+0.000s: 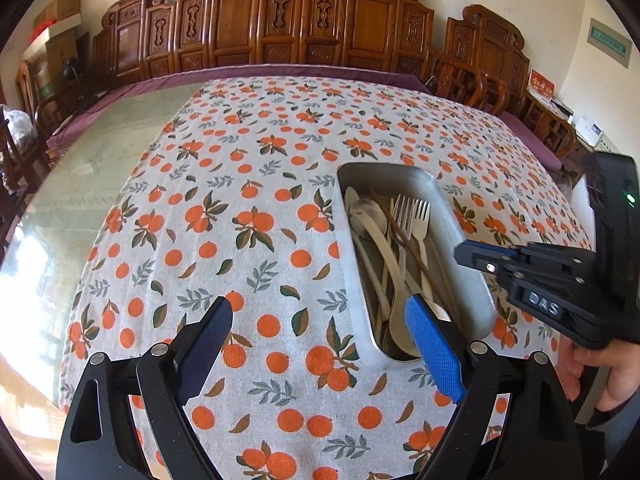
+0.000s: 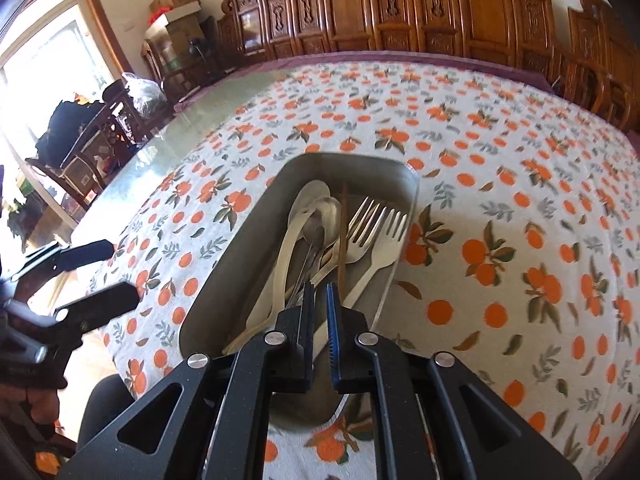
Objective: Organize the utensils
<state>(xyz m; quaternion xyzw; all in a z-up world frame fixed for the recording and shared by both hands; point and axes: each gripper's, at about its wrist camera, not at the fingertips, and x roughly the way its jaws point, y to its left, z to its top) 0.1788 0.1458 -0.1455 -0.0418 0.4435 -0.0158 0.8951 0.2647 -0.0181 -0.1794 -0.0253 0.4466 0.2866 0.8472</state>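
Observation:
A metal tray (image 1: 456,220) (image 2: 244,240) lies on the orange-print tablecloth, with forks (image 1: 414,212) (image 2: 378,224), spoons (image 1: 362,212) (image 2: 316,208) and brown chopsticks (image 1: 400,232) (image 2: 343,232) lying lengthwise in it. My left gripper (image 1: 320,308) (image 2: 104,274) stands open and holds nothing; it is low over the cloth, with its blue right finger (image 1: 434,348) over the tray's near end. My right gripper (image 2: 320,292) (image 1: 466,254) is shut to a thin slit just above the utensil handles at the tray's near end. I see nothing pinched in it.
The tablecloth (image 1: 240,220) covers a glass-topped table (image 1: 100,168) with bare glass to the left. Carved wooden chairs (image 1: 288,28) line the far side. A hand (image 1: 592,364) holds the right gripper's handle. Boxes (image 2: 176,4) and a window (image 2: 52,60) are far left.

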